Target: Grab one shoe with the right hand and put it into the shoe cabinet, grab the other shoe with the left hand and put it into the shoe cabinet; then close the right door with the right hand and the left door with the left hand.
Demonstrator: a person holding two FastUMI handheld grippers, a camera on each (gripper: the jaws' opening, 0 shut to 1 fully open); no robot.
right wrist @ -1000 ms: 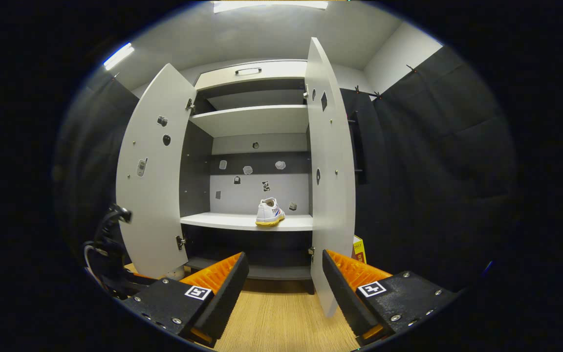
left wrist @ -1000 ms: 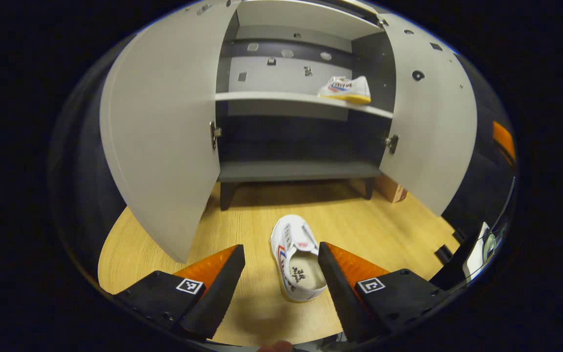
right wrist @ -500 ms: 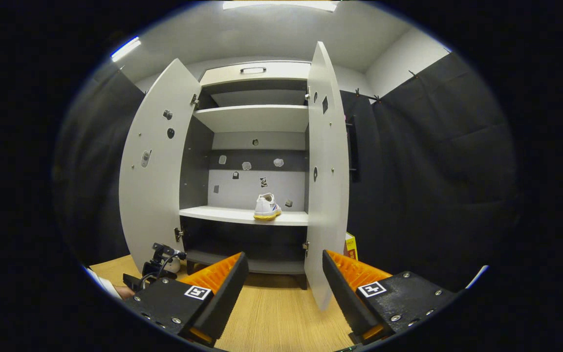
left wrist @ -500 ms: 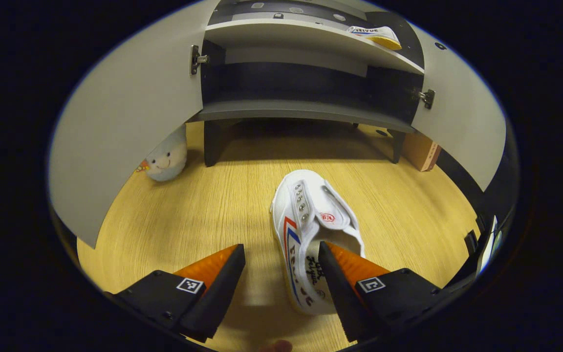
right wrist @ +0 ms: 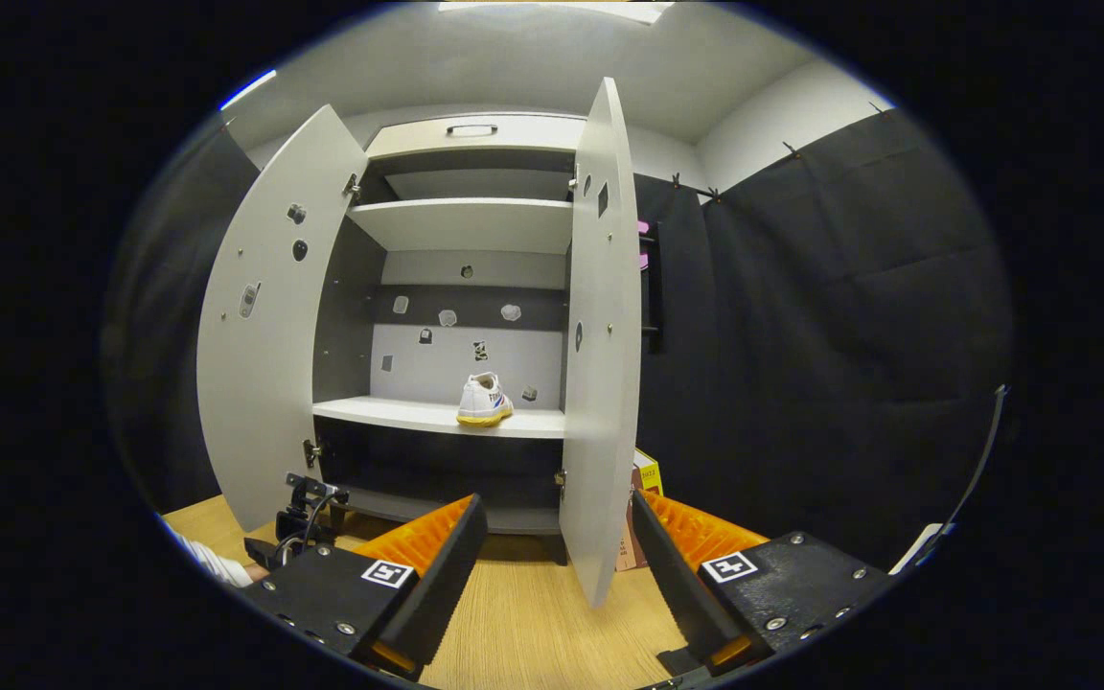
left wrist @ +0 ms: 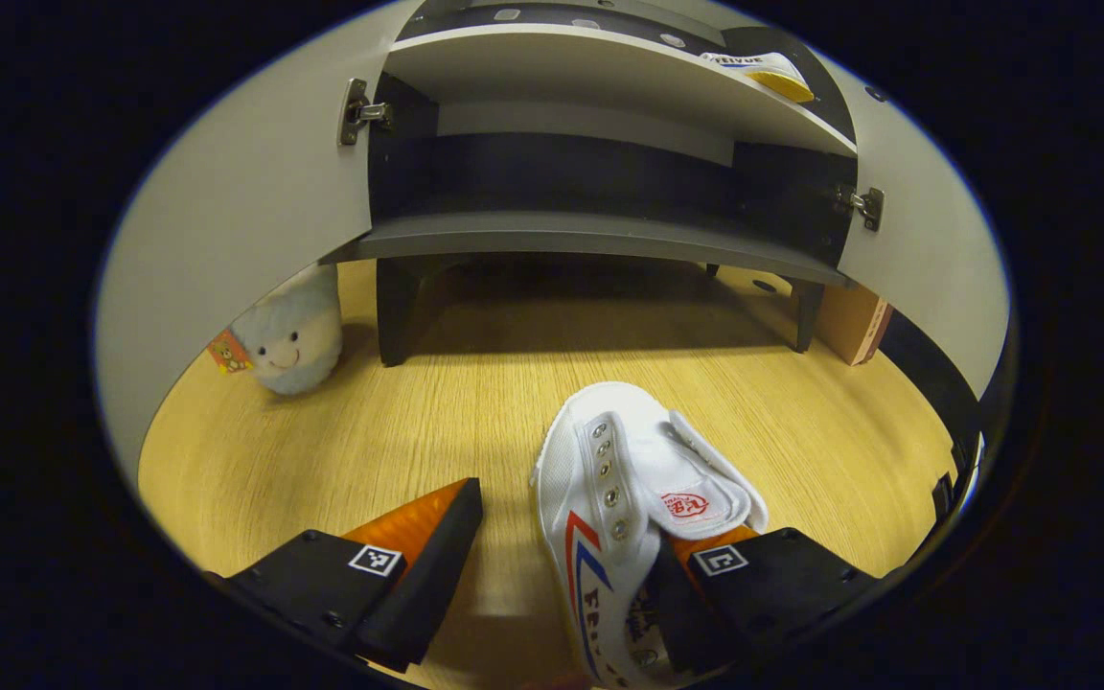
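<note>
Now that the left hand-held gripper [left wrist: 557,585] has been lowered, open, astride the floor sneaker's [left wrist: 624,498] collar — closing is due; right hand-held gripper [right wrist: 552,575] open, idle.

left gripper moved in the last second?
Yes. The left gripper has dropped down and forward toward the floor shoe; against the fixed cabinet base, its right finger is now in the shoe's opening, jaws open.

A white shoe [left wrist: 631,498] showing red-and-blue stripes is lying at lower centre on a pale wood-grain floor [left wrist: 399,431].
</note>
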